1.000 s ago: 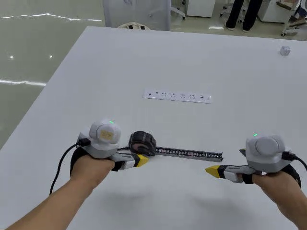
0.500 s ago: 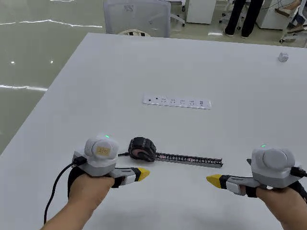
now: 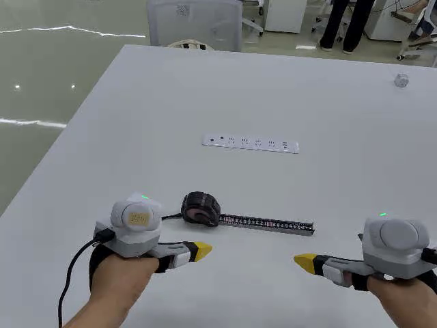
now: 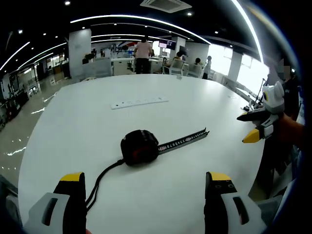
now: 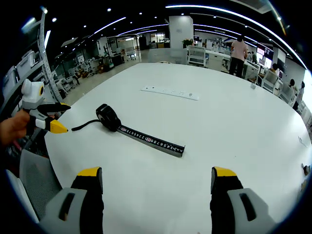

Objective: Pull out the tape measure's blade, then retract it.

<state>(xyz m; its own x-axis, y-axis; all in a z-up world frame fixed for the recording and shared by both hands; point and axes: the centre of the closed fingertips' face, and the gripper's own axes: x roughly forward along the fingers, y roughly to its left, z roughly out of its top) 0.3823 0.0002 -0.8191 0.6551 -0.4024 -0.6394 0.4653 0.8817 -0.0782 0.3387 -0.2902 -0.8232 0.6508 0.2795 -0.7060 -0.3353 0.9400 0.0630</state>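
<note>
Jaws spread wide and empty on the left gripper and the right gripper, both held clear of the tape measure.
White workbench bears everything; a long white power strip lies flat near its middle, well beyond the tape measure. Nearer, the blade lies extended flat on the top, running from the black case toward the right gripper's side, touching neither gripper. A thin black strap trails from the case toward the left gripper.
</note>
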